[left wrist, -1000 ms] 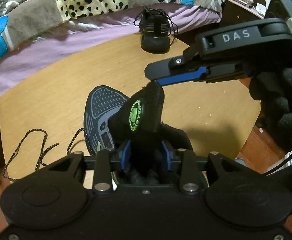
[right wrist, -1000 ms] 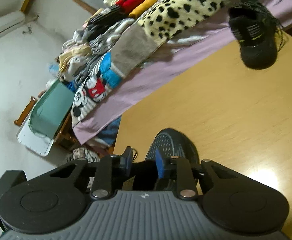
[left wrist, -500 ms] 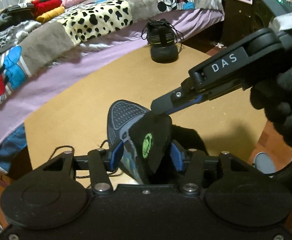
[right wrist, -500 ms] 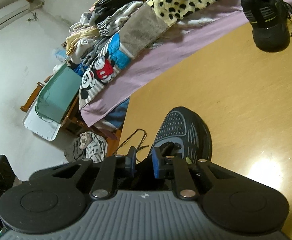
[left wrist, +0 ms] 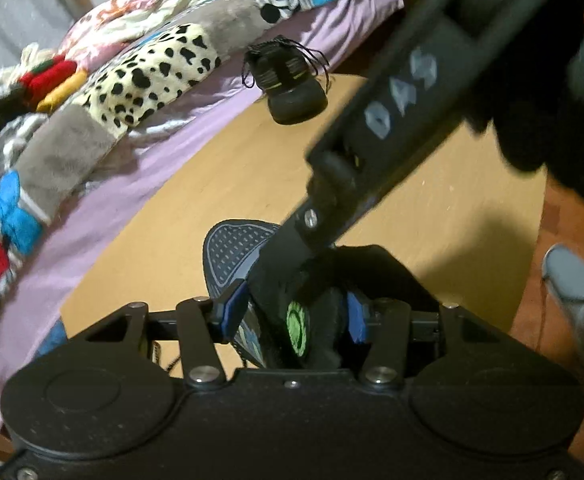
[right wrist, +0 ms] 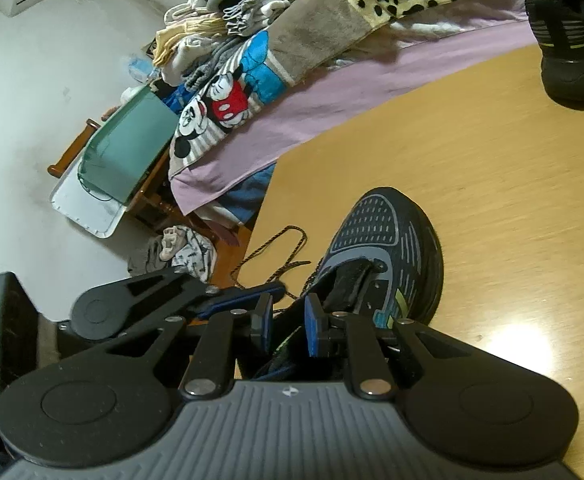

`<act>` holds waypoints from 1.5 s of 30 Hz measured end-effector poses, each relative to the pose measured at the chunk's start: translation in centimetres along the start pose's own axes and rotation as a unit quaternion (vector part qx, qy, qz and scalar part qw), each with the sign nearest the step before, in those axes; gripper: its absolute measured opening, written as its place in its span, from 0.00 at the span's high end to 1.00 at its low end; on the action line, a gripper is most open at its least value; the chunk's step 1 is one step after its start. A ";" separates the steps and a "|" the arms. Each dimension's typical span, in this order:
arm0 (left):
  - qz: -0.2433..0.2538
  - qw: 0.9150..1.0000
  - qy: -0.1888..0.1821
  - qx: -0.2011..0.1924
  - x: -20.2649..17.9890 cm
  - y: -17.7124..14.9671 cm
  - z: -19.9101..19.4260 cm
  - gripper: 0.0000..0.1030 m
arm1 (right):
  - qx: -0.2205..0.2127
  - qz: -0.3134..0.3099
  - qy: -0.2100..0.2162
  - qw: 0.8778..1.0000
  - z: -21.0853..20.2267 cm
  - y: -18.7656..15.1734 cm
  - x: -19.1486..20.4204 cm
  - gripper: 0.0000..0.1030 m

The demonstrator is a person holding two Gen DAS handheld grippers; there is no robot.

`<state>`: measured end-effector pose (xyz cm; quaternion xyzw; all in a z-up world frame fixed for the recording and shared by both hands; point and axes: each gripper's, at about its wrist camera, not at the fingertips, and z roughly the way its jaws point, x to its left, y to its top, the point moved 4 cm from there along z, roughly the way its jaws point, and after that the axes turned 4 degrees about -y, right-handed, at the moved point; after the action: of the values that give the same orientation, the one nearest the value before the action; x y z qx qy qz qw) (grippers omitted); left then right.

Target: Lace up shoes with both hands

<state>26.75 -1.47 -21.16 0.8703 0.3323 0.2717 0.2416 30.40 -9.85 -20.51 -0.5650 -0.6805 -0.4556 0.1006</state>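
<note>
since the earlier frame the left gripper (left wrist: 292,314) is rolled and its jaws are widened, now spread around the black tongue (left wrist: 312,320) of the near shoe (right wrist: 388,256) without clear contact. right gripper (right wrist: 287,326) is held nearly closed over the shoe's collar; a pinch cannot be told. loose lace (right wrist: 275,248) is seen left of the shoe on the wooden table (right wrist: 492,184). second shoe (left wrist: 287,80) is set far back by the bed (left wrist: 151,76).
</note>
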 end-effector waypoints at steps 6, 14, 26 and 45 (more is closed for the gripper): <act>0.064 0.998 0.022 0.004 -1.0 -0.1 1.0 0.51 | -0.016 -0.011 -0.020 1.000 -1.8 0.7 -0.9 0.80; 0.139 0.989 0.042 -0.007 -2.0 0.5 2.1 0.51 | -0.002 -0.064 -0.050 0.997 -2.4 -0.3 -0.9 0.77; 0.191 0.981 0.031 -0.012 -2.4 0.7 3.3 0.70 | 0.017 -0.065 -0.065 0.996 -1.0 -1.1 -1.3 0.74; 0.250 0.966 0.029 0.063 -3.5 -0.1 4.4 0.89 | 0.008 -0.064 -0.104 0.993 -1.1 -1.2 -2.4 0.74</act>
<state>27.27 -4.96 -25.58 0.9310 0.1277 0.3267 0.1010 29.78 -12.19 -22.02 -0.5636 -0.7258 -0.3944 0.0049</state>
